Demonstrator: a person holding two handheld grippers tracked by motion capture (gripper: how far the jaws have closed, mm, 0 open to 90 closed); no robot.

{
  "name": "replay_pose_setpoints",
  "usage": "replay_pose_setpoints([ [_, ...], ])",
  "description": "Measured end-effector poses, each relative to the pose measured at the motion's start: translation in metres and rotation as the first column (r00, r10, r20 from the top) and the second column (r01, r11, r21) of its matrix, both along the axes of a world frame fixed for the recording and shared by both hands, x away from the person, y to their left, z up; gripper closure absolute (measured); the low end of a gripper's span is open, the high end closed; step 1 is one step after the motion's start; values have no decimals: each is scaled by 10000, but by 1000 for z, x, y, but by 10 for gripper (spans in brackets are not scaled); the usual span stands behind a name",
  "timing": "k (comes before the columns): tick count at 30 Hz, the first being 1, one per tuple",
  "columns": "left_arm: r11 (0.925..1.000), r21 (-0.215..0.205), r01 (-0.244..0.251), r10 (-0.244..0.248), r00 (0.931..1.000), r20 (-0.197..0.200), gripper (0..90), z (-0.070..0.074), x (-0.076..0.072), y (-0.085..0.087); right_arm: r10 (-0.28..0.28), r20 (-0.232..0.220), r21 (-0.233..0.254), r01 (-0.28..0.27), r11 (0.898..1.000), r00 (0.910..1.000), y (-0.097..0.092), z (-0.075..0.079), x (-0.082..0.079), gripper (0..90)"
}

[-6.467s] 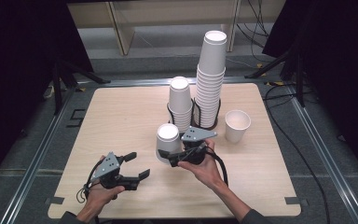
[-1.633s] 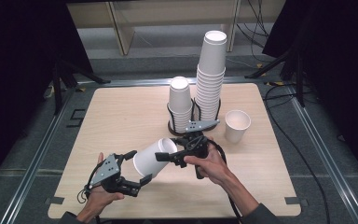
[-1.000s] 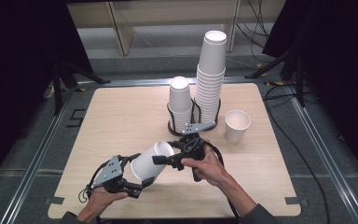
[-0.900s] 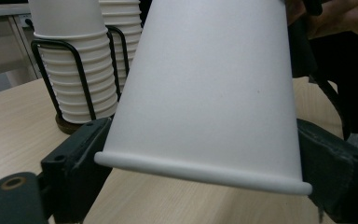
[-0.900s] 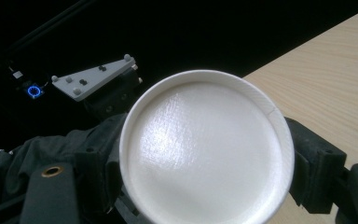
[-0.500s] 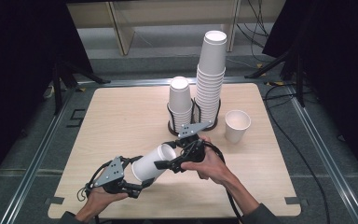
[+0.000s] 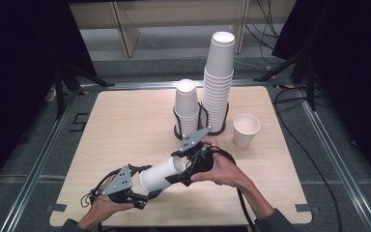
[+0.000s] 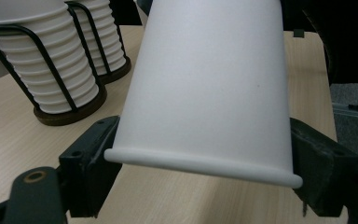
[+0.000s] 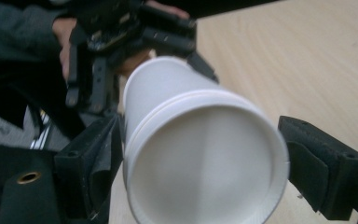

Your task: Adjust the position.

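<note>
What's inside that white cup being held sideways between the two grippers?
In the right gripper view, a second rim nests just inside the cup, so at least two are stacked. The innermost looks empty, but whether more hide between them is covered.

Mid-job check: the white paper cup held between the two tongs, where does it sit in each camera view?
High view: white paper cup lies on its side low and centre, between the left tongs and right tongs.
Left gripper view: cup in the centre, rim near the bottom, a jaw at each side.
Right gripper view: cup centre, seen end-on.
Shared landmark: wooden table.
</note>
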State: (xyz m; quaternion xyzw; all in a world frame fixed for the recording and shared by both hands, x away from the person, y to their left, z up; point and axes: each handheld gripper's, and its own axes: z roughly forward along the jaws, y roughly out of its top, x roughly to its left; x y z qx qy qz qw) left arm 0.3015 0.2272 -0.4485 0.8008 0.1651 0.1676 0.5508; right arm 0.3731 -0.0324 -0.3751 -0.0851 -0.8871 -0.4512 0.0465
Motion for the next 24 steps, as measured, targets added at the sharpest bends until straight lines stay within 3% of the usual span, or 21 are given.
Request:
replay_pose_setpoints([
  [3,9999,43,105,-105,9999,46,184,0,0,-1,260,-135,-387,-265,9989,9996,2,-3,-2,173],
  [5,9995,251,177,-180,9998,94,183,0,-1,-1,365,4,-504,-364,9981,9993,3,-4,-2,188],
  [6,9997,147,198,-200,9997,105,182,-1,-1,-2,433,19,-640,-431,9970,9991,4,-4,-2,196],
  [7,9987,463,226,-233,9996,147,181,0,-1,-1,510,13,-732,-508,9960,9987,5,-5,-2,197],
  [9,9984,496,273,-280,9995,138,179,-1,-2,-2,535,-255,-948,-557,9939,9982,5,-6,-4,206],
  [10,9981,533,307,-315,9994,145,178,-1,-2,-3,649,-161,-970,-662,9931,9978,6,-7,-4,207],
  [14,9970,680,358,-368,9992,146,176,-1,-2,-3,590,-270,-1240,-619,9903,9979,6,-7,-6,210],
  [16,9955,844,434,-448,9989,144,176,0,-2,-2,795,47,-1314,-782,9882,9968,7,-7,-6,215],
  [20,9966,661,491,-496,9988,57,176,-2,-2,-4,850,20,-1427,-839,9862,9964,9,-8,-7,214],
  [23,9948,858,548,-548,9985,-24,176,-1,-3,-4,743,25,-1553,-730,9852,9972,8,-8,-9,209],
  [24,9948,847,562,-560,9984,-44,175,-1,-3,-4,949,178,-1497,-912,9845,9953,9,-8,-8,223],
])
